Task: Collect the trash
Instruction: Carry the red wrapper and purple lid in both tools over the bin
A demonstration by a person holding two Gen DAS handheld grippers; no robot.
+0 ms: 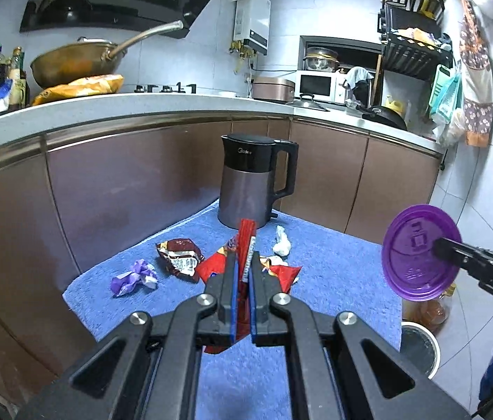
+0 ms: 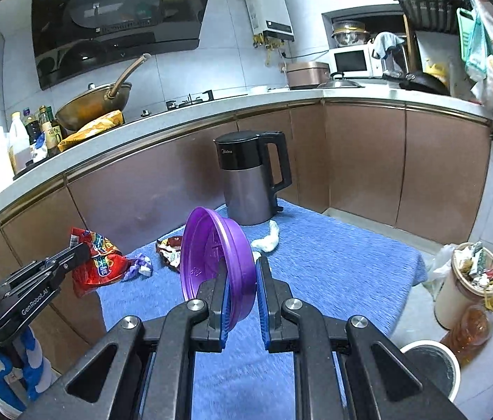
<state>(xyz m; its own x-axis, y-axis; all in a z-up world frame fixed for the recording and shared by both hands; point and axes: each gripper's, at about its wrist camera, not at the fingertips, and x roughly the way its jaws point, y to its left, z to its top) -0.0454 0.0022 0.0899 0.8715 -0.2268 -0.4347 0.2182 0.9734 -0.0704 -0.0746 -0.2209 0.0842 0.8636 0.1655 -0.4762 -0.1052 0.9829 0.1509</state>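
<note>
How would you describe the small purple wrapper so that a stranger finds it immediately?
Start at the black and grey kettle standing on the blue towel. Go to the towel's left edge, past the brown foil wrapper. There lies the crumpled purple wrapper, the only purple scrap lying on the towel and the leftmost piece.

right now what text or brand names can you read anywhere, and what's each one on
"Midea": on the black upper band of the kettle.
"GenRobot.AI": on the arm of the left gripper, seen from the right wrist.
"DAS": partial lettering on the right gripper, seen from the left wrist.
Red snack wrapper, purple lid, brown wrapper: print unreadable.
</note>
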